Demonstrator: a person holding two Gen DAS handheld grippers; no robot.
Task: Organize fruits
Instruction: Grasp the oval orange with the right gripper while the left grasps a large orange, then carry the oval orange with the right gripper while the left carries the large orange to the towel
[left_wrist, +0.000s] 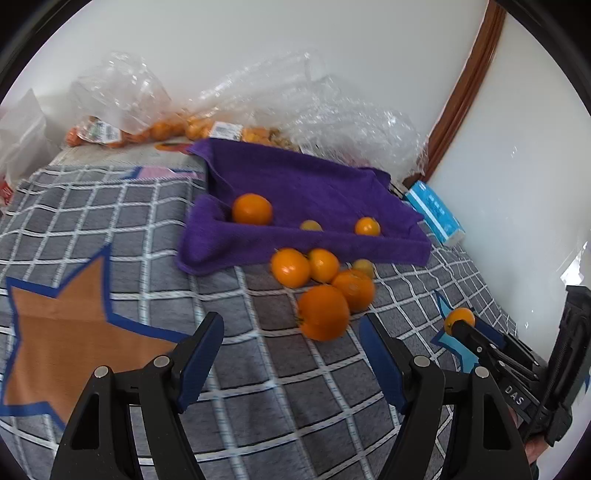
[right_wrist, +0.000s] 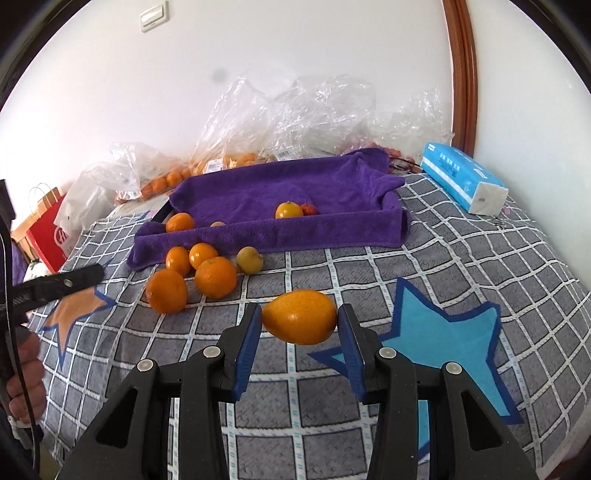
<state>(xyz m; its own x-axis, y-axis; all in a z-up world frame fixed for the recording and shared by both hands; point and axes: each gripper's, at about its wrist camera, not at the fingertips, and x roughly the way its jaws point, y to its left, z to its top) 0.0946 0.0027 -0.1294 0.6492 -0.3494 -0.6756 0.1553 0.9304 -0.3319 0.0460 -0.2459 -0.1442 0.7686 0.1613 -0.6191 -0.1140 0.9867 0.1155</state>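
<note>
My right gripper (right_wrist: 300, 321) is shut on an oval orange fruit (right_wrist: 299, 316), held above the checked cloth. In the left wrist view that same gripper (left_wrist: 460, 323) shows at the right with the fruit (left_wrist: 459, 317) at its tips. My left gripper (left_wrist: 291, 343) is open, nothing between its fingers, just short of the nearest orange (left_wrist: 323, 312) of a small cluster (right_wrist: 192, 271). A tray lined with a purple towel (right_wrist: 280, 229) holds an orange (left_wrist: 252, 209), a yellow-orange fruit (right_wrist: 289, 210) and a small red one (right_wrist: 309, 209).
Clear plastic bags with more oranges (right_wrist: 173, 179) lie behind the tray against the wall. A blue tissue pack (right_wrist: 463, 182) sits at the right. A red paper bag (right_wrist: 46, 229) stands at the left edge. A person's hand (right_wrist: 26, 376) holds the left gripper.
</note>
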